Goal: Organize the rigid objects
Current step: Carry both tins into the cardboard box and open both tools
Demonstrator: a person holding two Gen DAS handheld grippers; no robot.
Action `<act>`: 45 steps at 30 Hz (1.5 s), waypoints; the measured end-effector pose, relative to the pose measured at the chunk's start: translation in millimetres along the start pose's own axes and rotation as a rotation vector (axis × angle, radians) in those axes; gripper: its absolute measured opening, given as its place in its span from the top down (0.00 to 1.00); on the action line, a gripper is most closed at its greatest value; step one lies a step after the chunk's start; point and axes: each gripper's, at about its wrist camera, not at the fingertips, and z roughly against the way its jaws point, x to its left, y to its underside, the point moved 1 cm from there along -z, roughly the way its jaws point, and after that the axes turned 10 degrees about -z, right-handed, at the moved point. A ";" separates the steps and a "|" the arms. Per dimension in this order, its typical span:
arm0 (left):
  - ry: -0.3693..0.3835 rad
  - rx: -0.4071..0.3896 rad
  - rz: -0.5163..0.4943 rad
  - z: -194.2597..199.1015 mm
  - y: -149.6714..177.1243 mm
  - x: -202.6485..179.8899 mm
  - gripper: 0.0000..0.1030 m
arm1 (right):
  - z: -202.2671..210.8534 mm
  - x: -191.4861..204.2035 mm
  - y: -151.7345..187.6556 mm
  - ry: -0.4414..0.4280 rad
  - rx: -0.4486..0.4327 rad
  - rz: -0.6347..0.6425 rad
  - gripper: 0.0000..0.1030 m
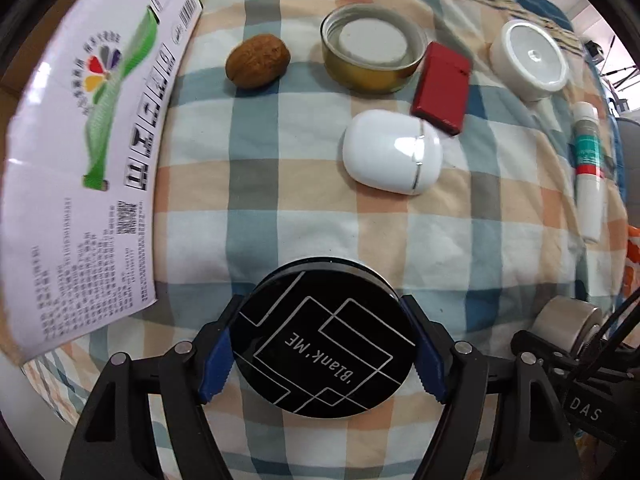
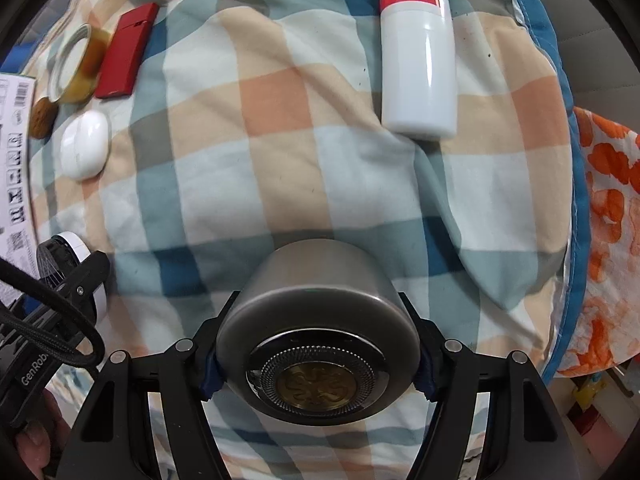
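My left gripper (image 1: 322, 354) is shut on a round black compact (image 1: 324, 342) with white line art and "Blank ME" on its lid. My right gripper (image 2: 318, 364) is shut on a grey metal shaver (image 2: 316, 344) with a round foil head facing the camera; it also shows in the left wrist view (image 1: 568, 326). On the checked cloth lie a walnut (image 1: 258, 61), a tape roll (image 1: 372, 53), a red lighter (image 1: 442, 87), a white earbud case (image 1: 392, 151), a white round container (image 1: 530, 58) and a white tube (image 1: 588, 168).
A white printed cardboard box (image 1: 88, 140) lies along the left side of the checked cloth (image 1: 280, 208). The white tube (image 2: 418, 48) lies ahead of the right gripper. An orange-patterned fabric (image 2: 612, 240) sits past the cloth's right edge.
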 end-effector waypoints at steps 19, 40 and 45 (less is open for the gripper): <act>0.040 -0.367 0.066 204.9 13.3 123.4 0.29 | 184.9 95.5 56.3 -0.245 -0.237 0.227 0.29; 0.125 -0.236 0.180 95.8 -59.9 380.8 0.29 | 128.5 412.4 -4.7 -0.188 -0.201 0.265 0.29; 0.160 -0.199 0.158 66.8 -75.0 381.3 0.29 | 95.1 427.1 -25.3 -0.132 -0.197 0.244 0.29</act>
